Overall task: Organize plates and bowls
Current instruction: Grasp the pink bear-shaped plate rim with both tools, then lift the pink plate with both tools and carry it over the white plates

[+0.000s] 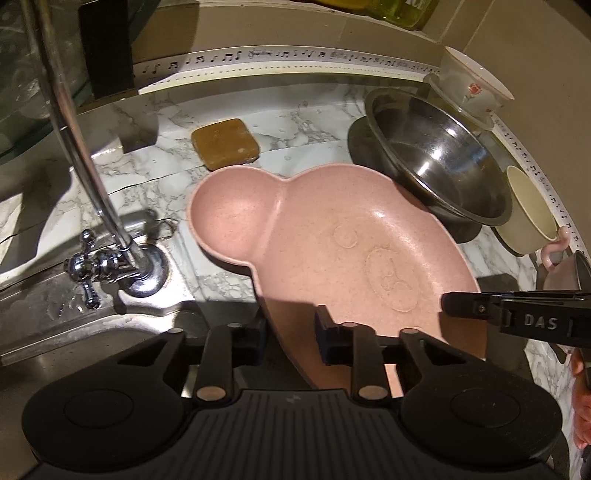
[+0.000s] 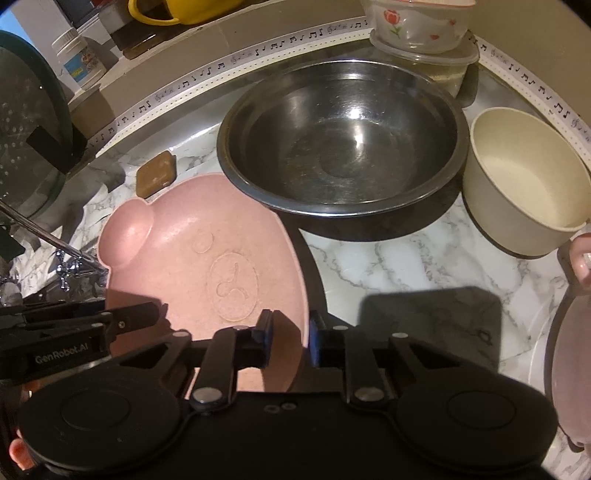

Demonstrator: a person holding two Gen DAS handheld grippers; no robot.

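- Two grippers on one pink bear-shaped plate (image 1: 332, 236), each pinching its near rim from a different side.
- Left gripper (image 1: 291, 332): jaws clamped across the plate edge, one finger inside the dish, one outside.
- Right gripper (image 2: 290, 338): jaws closed onto the plate's right rim, edge sitting between the pads.
- Plate tilted, far end with the round ear compartment toward the tap (image 1: 96, 258); its right side against or over the steel bowl (image 2: 340, 136), contact unclear.
- Steel bowl upright on the marble counter (image 2: 388, 266).
- Cream bowl (image 2: 524, 177) just right of the steel bowl.
- Flower-print bowl (image 2: 417, 22) stacked on a clear lidded container (image 2: 436, 59) behind.
- Brown soap bar (image 1: 225, 142) on the counter beyond the plate.
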